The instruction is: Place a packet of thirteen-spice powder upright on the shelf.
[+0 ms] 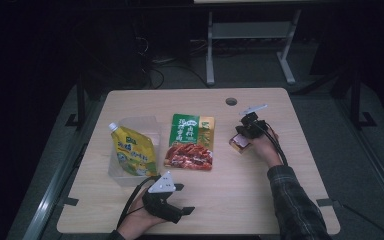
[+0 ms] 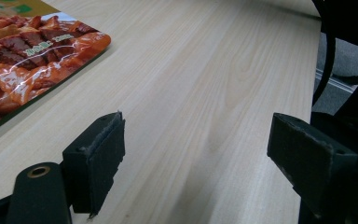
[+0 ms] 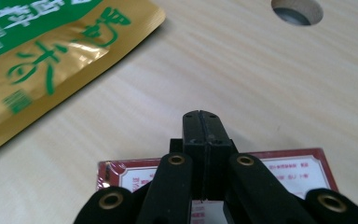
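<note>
While flat, small packet looks red-bordered (white label)

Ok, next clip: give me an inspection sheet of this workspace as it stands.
Surface: wooden table, round cable hole at the far edge.
Job's things: small red box under the right gripper's tip; whether gripped, cannot tell.
Clutter: green-and-gold food packet lying flat; yellow spout pouch in a clear container.
Grippers: left gripper open, nothing between; right gripper shut.
Cables: black cable trailing over the right hand.
Surroundings: dark floor, metal stand legs beyond the table.
</note>
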The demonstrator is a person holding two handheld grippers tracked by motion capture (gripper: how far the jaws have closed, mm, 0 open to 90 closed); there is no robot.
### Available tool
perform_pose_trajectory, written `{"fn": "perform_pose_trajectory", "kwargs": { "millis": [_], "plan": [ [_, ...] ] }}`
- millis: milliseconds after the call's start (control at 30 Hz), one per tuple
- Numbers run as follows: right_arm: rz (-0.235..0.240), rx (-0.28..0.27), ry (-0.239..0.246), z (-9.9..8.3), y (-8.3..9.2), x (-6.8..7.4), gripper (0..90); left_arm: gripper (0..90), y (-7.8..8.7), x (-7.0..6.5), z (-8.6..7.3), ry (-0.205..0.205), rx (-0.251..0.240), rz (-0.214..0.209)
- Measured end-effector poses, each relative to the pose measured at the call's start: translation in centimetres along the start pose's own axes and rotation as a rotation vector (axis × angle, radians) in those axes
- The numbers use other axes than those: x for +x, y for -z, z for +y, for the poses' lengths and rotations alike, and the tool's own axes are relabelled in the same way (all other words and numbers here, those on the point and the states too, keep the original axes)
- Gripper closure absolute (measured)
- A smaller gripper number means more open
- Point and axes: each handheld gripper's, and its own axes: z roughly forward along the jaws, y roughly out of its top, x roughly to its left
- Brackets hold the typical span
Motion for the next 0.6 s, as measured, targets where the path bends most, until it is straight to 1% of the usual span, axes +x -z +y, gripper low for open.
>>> {"fn": "perform_pose_trajectory", "kwargs": {
  "millis": [67, 133, 167, 200, 233, 267, 300, 333, 400, 433, 500, 533, 567, 600],
  "plan": [
    [-0.001, 0.0, 0.001, -0.5, 0.5, 0.2, 90.0, 18.3, -0.1, -0.1, 0.0, 0.001, 0.0, -0.004],
    [0.008, -0.002, 0.011, -1.0, 1.0, 0.2, 90.0, 18.3, -0.1, -0.1, 0.0, 0.003, 0.001, -0.006],
    [0.006, -0.008, 0.015, -1.0, 1.2, 0.1, 90.0, 18.3, -0.2, -0.1, 0.0, -0.001, 0.005, -0.006],
    [0.001, -0.02, 0.006, -1.0, 1.4, -0.2, 90.0, 18.3, -0.2, -0.1, 0.0, -0.003, 0.007, -0.007],
    [-0.005, -0.042, -0.007, -0.9, 1.6, -0.7, 90.0, 18.3, -0.3, -0.1, 0.1, 0.0, 0.003, -0.007],
    [-0.01, -0.066, -0.031, -0.8, 1.9, -1.2, 90.0, 18.3, -0.3, -0.1, 0.1, -0.001, 0.004, -0.007],
    [-0.018, -0.059, -0.051, -0.6, 2.0, -1.9, 90.0, 18.3, -0.3, -0.1, 0.1, -0.003, 0.005, -0.009],
    [-0.044, -0.059, -0.059, -0.3, 2.1, -2.5, 90.0, 18.3, -0.3, -0.1, 0.1, -0.005, 0.007, -0.008],
    [-0.071, -0.06, -0.071, 0.1, 2.4, -3.5, 90.0, 18.3, -0.3, 0.0, 0.1, -0.01, 0.006, -0.01],
    [-0.107, -0.042, -0.075, 0.3, 2.4, -4.4, 90.0, 18.3, -0.3, 0.0, 0.1, -0.011, 0.007, -0.01],
    [-0.125, -0.029, -0.094, 0.5, 2.4, -5.2, 90.0, 18.3, -0.2, 0.1, 0.0, -0.007, 0.008, -0.009],
    [-0.142, -0.017, -0.105, 0.5, 2.3, -5.8, 90.0, 18.3, -0.1, 0.1, 0.0, -0.004, 0.004, -0.008],
    [-0.147, -0.015, -0.106, 0.4, 2.2, -6.2, 90.0, 18.3, -0.1, 0.1, 0.0, -0.003, 0.004, -0.006],
    [-0.142, -0.014, -0.115, 0.2, 2.0, -6.6, 90.0, 18.3, 0.0, 0.2, 0.0, -0.001, 0.003, -0.005]
  ]
}}
